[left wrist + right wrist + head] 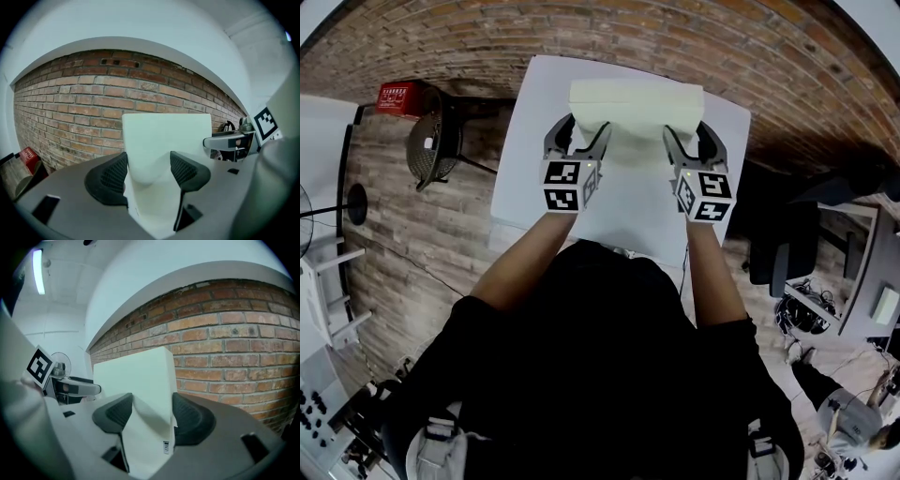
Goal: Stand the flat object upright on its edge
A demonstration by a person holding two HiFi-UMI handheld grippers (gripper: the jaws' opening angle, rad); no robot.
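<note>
Left gripper point(149, 171) pinching left part of foam slab point(636, 108), pads sunk into it. Right gripper point(152, 413) same, clamped on right part. Slab held between both over white worktop point(525, 178), rising in front of brick wall point(70, 108). Step, likely: tipping slab onto edge. Next: square lower edge on worktop, ease off gently. Slab pale, thick, rectangular, soft, matte; pads black, ribbed.
</note>
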